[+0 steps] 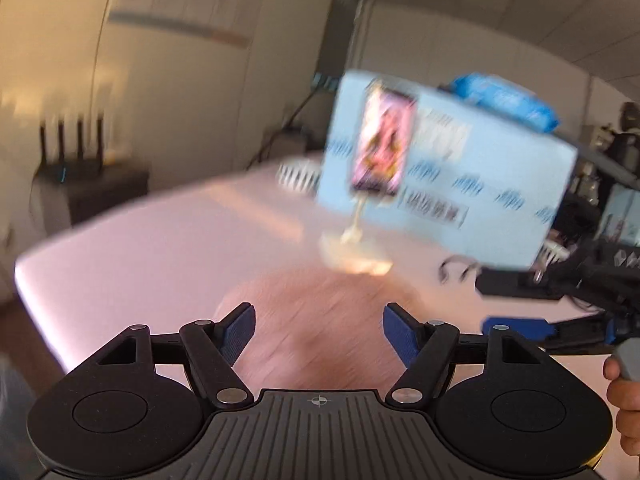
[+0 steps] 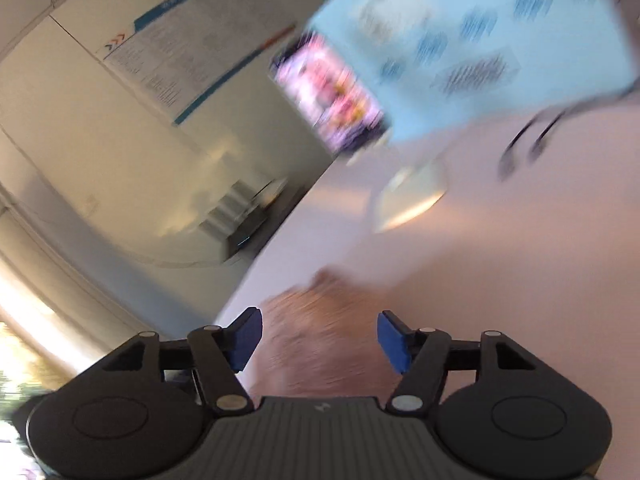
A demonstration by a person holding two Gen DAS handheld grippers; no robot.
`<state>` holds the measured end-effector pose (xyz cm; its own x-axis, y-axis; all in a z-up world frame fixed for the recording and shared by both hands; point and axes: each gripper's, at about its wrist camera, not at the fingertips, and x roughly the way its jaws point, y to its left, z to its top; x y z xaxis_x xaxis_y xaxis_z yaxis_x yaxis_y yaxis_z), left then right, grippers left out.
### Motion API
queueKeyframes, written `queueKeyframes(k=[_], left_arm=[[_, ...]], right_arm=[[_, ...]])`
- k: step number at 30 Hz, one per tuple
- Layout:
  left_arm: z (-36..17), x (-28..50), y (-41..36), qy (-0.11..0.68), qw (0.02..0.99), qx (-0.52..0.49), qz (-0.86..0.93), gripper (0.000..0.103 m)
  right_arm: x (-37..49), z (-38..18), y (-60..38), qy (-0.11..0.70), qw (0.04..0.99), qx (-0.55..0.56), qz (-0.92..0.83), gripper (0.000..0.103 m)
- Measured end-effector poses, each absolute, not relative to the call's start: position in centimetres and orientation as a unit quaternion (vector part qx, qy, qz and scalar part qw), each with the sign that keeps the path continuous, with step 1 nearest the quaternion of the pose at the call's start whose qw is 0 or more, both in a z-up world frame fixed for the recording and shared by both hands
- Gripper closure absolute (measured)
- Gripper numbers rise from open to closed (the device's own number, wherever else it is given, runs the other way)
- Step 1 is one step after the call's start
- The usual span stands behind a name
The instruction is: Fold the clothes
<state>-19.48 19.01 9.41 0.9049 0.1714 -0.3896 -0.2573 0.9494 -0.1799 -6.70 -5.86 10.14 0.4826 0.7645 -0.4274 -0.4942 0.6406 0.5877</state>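
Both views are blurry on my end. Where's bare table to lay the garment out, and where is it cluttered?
Bare: the pink table left of the brownish garment, out to its left edge, and the strip between garment and phone stand. Crowded: the far right, with the light blue box, the phone before it and black cables.
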Motion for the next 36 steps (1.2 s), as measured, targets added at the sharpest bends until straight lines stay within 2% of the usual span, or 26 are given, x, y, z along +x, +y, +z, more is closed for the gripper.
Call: queueKeyframes(k=[3,6,11,13,15,16,17,18,19,20,21,28,31,36], left_arm=[[11.5,-15.5,15.2,0.214,0.968,-0.130,0.017,0.030],[11.5,-11.3,10.6,0.235,0.966,-0.103,-0.022,0.030],[7.2,-4.2,1.8,0.314,0.944,-0.077,-0.061,0.030],[4.0,-2.0,-0.7,0.344,0.934,-0.076,-0.055,0.030],[2.0,-0.7,-1.8,0.364,0.927,-0.074,-0.047,0.030],[1.2,-0.3,-2.5,0.351,0.934,-0.057,-0.037,0.030],[0.8,0.0,-3.3,0.329,0.943,-0.033,-0.027,0.029],[0.4,0.7,-3.9,0.327,0.945,-0.017,-0.022,0.027],[0.0,1.6,-4.2,0.328,0.944,-0.009,-0.025,0.015],[0.0,2.3,-4.4,0.327,0.944,-0.008,-0.031,0.001],[-0.1,2.9,-4.6,0.331,0.943,-0.004,-0.034,0.000],[-0.4,7.4,-5.1,0.333,0.942,0.007,-0.022,0.000],[-0.4,7.7,-5.2,0.333,0.943,0.010,-0.017,0.000],[-0.4,7.7,-5.4,0.332,0.943,0.015,-0.019,0.000]], right_arm=[[-7.4,10.8,-11.4,0.308,0.884,0.182,0.300,0.032],[-7.2,9.5,-17.3,0.305,0.913,0.182,0.201,0.031],[-5.2,4.1,-25.0,0.350,0.921,0.163,0.045,0.031],[-4.4,1.8,-26.8,0.379,0.912,0.158,0.019,0.032],[-4.1,0.9,-26.9,0.369,0.919,0.138,0.022,0.030],[-3.9,0.7,-26.7,0.361,0.924,0.122,0.023,0.025],[-3.6,0.4,-26.4,0.354,0.929,0.106,0.025,0.014],[-3.3,0.2,-26.1,0.346,0.933,0.090,0.025,0.008],[-2.5,-0.2,-25.4,0.340,0.937,0.074,0.016,0.000],[-1.6,-0.5,-24.7,0.335,0.941,0.057,0.006,0.000],[-0.5,-0.8,-23.6,0.340,0.940,0.025,-0.012,0.000],[4.8,-1.1,-23.6,0.332,0.939,0.048,-0.074,0.000],[4.9,-1.1,-23.5,0.330,0.940,0.043,-0.077,0.000],[4.1,-0.9,-25.2,0.310,0.944,0.096,-0.053,0.000]])
